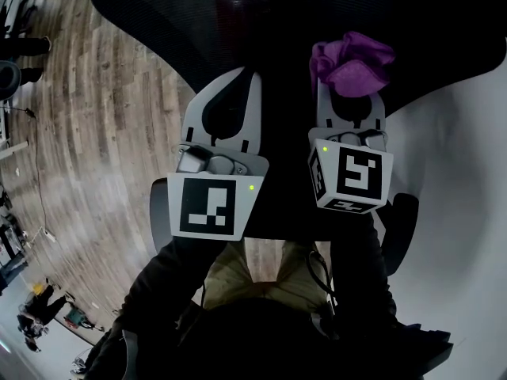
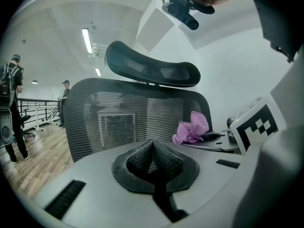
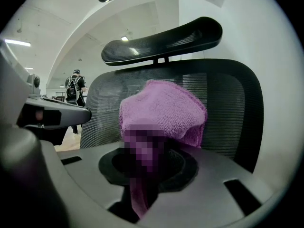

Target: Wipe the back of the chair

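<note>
My left gripper has its jaws closed, the ribbed black pads pressed tip to tip with nothing between them. My right gripper is clamped on a purple cloth. The cloth bunches into a rounded wad above the jaw tips, and a strip of it hangs down through the slot behind them.

In the head view the two grippers sit side by side, both pointing at the chair. Each carries its marker cube, the left one and the right one. Both faces show black-and-white square patterns rather than any letters, and each has a small green light lit near a corner.

Just beyond the jaws is the chair back, a dark mesh panel with fine horizontal ribbing that fills the middle of both gripper views. The cloth is held up in front of the mesh, towards its right side in the left gripper view. I cannot tell whether it is touching. A curved black headrest stands above the back on a short stem.

Further out there is a wood-plank floor to the left and a white wall to the right. A ceiling strip light is on, and a person with a backpack stands in the distance.
</note>
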`<action>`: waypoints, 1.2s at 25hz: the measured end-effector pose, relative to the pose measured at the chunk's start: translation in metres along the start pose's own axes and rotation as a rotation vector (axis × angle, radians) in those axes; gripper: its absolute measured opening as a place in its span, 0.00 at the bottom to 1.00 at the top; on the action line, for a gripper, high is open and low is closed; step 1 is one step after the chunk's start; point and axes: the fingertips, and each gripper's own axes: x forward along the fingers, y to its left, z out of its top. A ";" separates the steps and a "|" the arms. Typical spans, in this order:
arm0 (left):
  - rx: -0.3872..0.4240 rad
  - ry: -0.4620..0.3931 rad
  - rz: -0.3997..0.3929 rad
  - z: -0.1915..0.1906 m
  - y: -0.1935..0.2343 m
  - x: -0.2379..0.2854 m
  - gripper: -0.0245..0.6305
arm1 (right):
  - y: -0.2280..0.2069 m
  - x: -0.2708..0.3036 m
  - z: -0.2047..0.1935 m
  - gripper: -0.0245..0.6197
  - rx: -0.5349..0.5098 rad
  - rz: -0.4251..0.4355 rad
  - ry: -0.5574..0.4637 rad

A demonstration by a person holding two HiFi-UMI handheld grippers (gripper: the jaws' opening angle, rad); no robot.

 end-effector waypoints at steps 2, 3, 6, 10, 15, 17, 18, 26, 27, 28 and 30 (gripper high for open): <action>-0.003 -0.004 0.014 0.000 0.011 -0.007 0.05 | 0.012 0.003 0.001 0.18 -0.004 0.011 0.002; -0.002 -0.005 0.021 0.000 0.015 -0.011 0.05 | 0.018 0.003 0.000 0.18 -0.006 0.017 0.003; -0.001 -0.005 0.038 -0.005 0.029 -0.020 0.05 | 0.033 0.006 -0.003 0.18 -0.011 0.029 0.006; -0.012 -0.009 0.066 -0.008 0.049 -0.029 0.05 | 0.051 0.013 -0.002 0.18 -0.020 0.045 0.008; -0.022 -0.009 0.092 -0.006 0.073 -0.038 0.05 | 0.072 0.022 0.004 0.18 -0.031 0.060 0.011; -0.023 -0.010 0.105 -0.010 0.081 -0.044 0.05 | 0.081 0.025 0.002 0.18 -0.031 0.070 0.011; -0.024 -0.011 0.111 -0.011 0.084 -0.046 0.05 | 0.085 0.026 0.001 0.18 -0.030 0.075 0.011; -0.027 -0.009 0.151 -0.015 0.117 -0.064 0.05 | 0.120 0.038 0.002 0.18 -0.038 0.108 0.011; -0.026 -0.009 0.157 -0.016 0.122 -0.066 0.05 | 0.124 0.039 0.002 0.18 -0.038 0.110 0.010; -0.026 -0.009 0.164 -0.017 0.127 -0.069 0.05 | 0.129 0.041 0.002 0.18 -0.040 0.112 0.010; -0.030 -0.010 0.179 -0.019 0.139 -0.074 0.05 | 0.138 0.045 0.002 0.18 -0.043 0.118 0.010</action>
